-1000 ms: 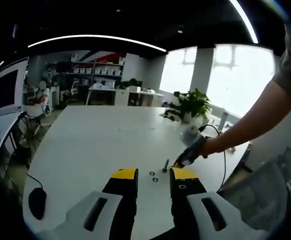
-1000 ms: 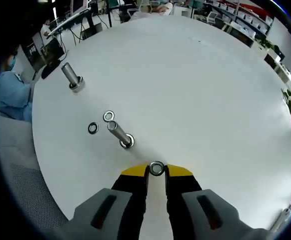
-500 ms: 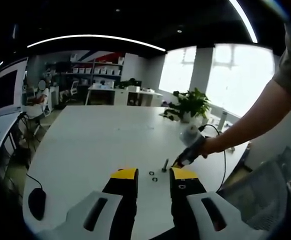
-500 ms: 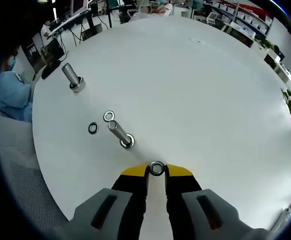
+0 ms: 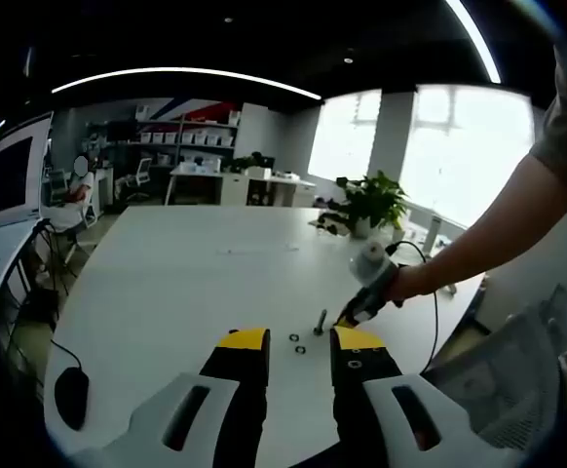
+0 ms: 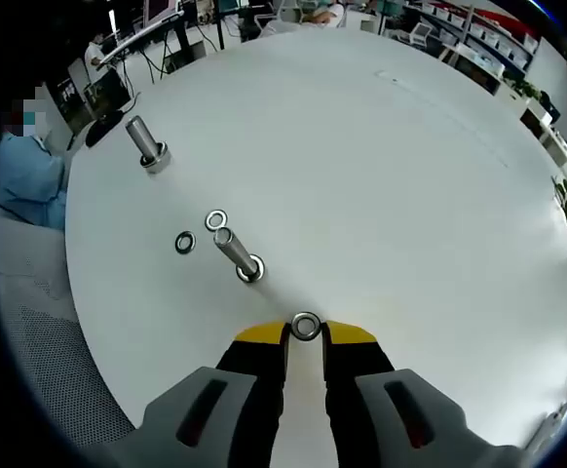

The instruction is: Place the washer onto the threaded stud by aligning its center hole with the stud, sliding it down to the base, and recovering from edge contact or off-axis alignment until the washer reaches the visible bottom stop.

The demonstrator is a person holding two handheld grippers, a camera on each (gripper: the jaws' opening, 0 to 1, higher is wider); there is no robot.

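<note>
Left gripper view: your left tool (image 5: 298, 343) idles, jaws apart, empty, above the table (image 5: 186, 273).

Right gripper view: your right tool (image 6: 305, 330) pinches the washer (image 6: 306, 327); stud (image 6: 235, 252) barely shifted farther off, insertion not begun.

Window (image 5: 430, 146) glare, soft focus, bright even tabletop (image 6: 381, 175), fisheye-bent edges.

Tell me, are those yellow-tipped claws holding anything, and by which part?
The right gripper pinches a washer by its outer rim. The left gripper holds nothing.
</note>
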